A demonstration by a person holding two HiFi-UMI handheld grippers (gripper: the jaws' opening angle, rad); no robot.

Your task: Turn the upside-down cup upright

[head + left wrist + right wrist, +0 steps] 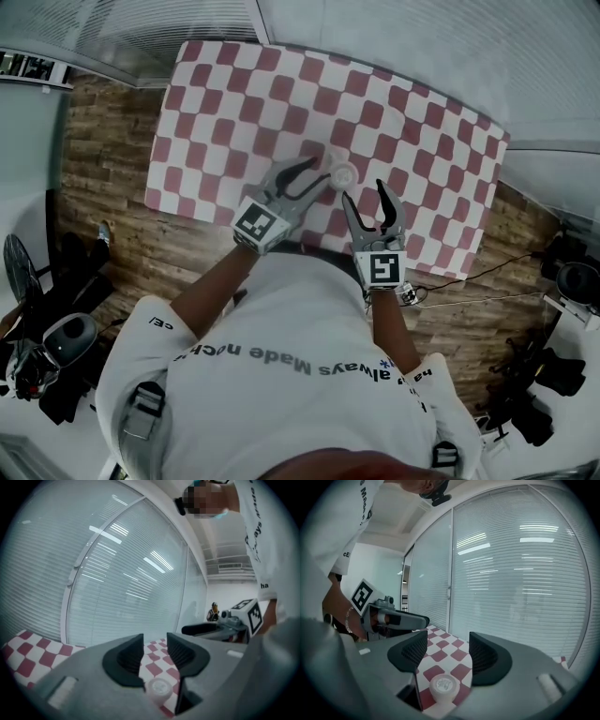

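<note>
Red-and-white checked cloth [234,103] fills the head view, where the cup [342,173] stands bottom-up near the cloth's near edge, the left gripper [319,175] just beside it on one side and the right gripper [365,194] just beside it on the other, neither touching it. From the left gripper view, that gripper's jaws are partly apart and grasp nothing, the cup [159,688] showing low in the gap, clear of both pads. From the right gripper view, its jaws likewise stand partly apart and empty, the cup [444,686] low between them, untouched.
</note>
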